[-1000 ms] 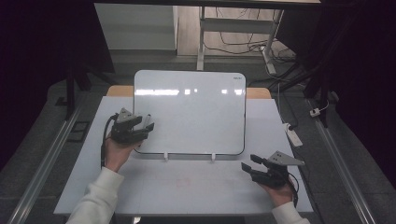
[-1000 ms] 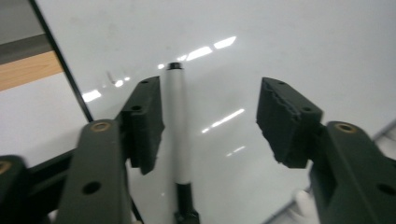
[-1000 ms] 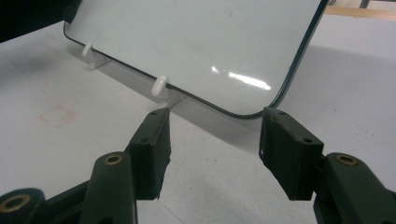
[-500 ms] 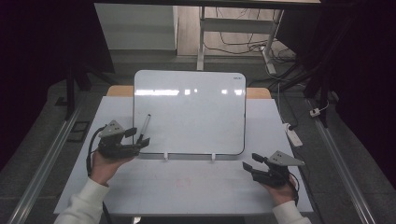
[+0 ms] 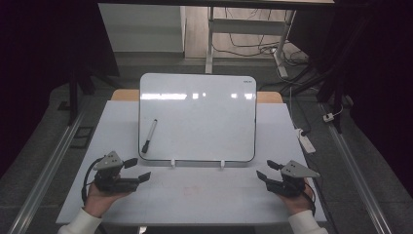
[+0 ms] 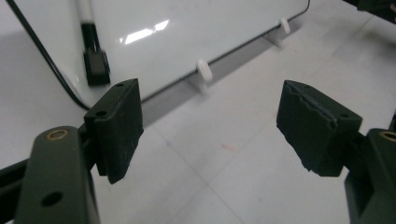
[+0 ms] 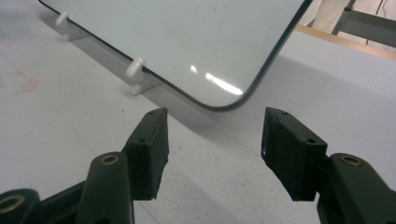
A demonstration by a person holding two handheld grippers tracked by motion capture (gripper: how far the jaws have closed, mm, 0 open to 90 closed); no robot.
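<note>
A white board [image 5: 197, 117] leans on two small white pegs in the middle of the table. A marker [image 5: 149, 135] with a black cap lies on the board's lower left part, cap end down [image 6: 93, 58]. My left gripper [image 5: 136, 169] rests near the table's front left, open and empty, below the board's left corner. My right gripper [image 5: 267, 170] sits at the front right, open and empty, close to the board's lower right corner [image 7: 229, 100]. The pegs [image 6: 204, 70] [image 7: 135, 70] hold the board's bottom edge.
The white table top [image 5: 195, 195] runs to a front edge near the person's sleeves. A white power strip [image 5: 306, 140] lies off the right side. Metal rails [image 5: 44, 170] flank the table. A wooden strip [image 5: 270, 96] shows behind the board.
My left gripper let go of the marker, which now lies on the board, and drew back down toward the front left. The right gripper stayed put.
</note>
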